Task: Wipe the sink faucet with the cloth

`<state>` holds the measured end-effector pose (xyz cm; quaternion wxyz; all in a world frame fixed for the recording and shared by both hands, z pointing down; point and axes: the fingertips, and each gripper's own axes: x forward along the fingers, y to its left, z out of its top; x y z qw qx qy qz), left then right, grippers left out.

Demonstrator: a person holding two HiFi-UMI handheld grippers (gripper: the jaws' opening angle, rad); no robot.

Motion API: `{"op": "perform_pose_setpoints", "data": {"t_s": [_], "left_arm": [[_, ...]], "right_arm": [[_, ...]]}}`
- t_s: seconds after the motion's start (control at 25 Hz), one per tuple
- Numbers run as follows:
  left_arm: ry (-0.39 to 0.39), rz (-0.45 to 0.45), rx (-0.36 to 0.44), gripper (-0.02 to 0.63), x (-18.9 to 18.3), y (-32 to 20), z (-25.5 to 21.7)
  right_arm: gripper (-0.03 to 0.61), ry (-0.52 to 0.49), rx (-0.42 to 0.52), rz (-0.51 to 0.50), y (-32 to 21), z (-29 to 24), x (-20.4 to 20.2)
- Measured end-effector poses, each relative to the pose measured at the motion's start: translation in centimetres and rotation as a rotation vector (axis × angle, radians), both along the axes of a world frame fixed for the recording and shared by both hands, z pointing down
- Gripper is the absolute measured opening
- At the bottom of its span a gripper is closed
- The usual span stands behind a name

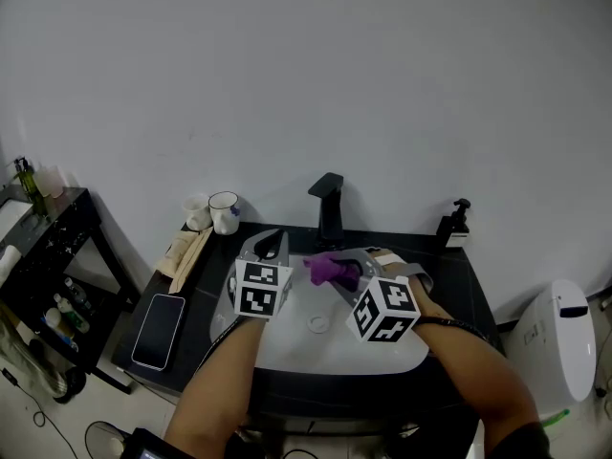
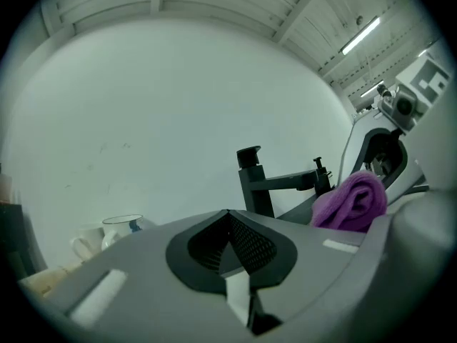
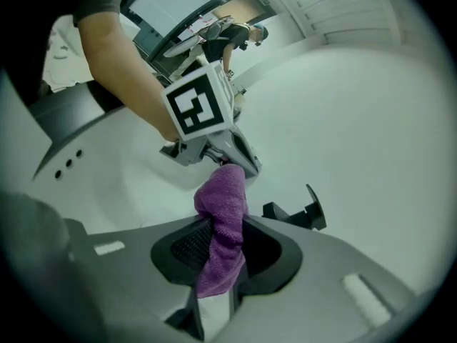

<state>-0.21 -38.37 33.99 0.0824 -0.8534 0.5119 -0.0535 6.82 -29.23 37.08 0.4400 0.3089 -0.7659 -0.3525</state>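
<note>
Purple terry cloth (image 3: 223,220), bunched and folded, pinched between the jaws of right gripper (image 3: 218,259), near black faucet (image 1: 328,210). Jaws of left gripper (image 2: 228,241) pressed together, empty.

A black smartphone (image 1: 159,330) lies face up at the left end of the dark tabletop (image 1: 203,295). Behind it, by the wall, a white enamel mug (image 1: 226,212) with a dark rim stands just beside a smaller white cup (image 1: 197,212). Pale, beige, stick-like items (image 1: 186,250) lie in front of them; what they are cannot be told. A dark pump bottle (image 1: 456,223) stands at the right rear corner. A black rack (image 1: 48,256) holding bottles stands to the left, with a green bottle (image 1: 29,185) on top. A white bin (image 1: 559,347) stands on the floor at the right.
</note>
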Motion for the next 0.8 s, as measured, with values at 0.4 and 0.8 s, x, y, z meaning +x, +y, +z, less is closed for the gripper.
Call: {"op": "perform_pose_setpoints", "data": {"t_s": [0.4, 0.8], "left_arm": [[-0.008, 0.049, 0.029, 0.017, 1.8, 0.9, -0.6], [-0.009, 0.052, 0.021, 0.017, 1.9, 0.5, -0.3]], "right_arm": [[0.103, -0.081, 0.017, 0.163, -7.0, 2.2, 2.8], [0.104, -0.162, 0.053, 0.229, -11.5, 0.8, 3.1]]}}
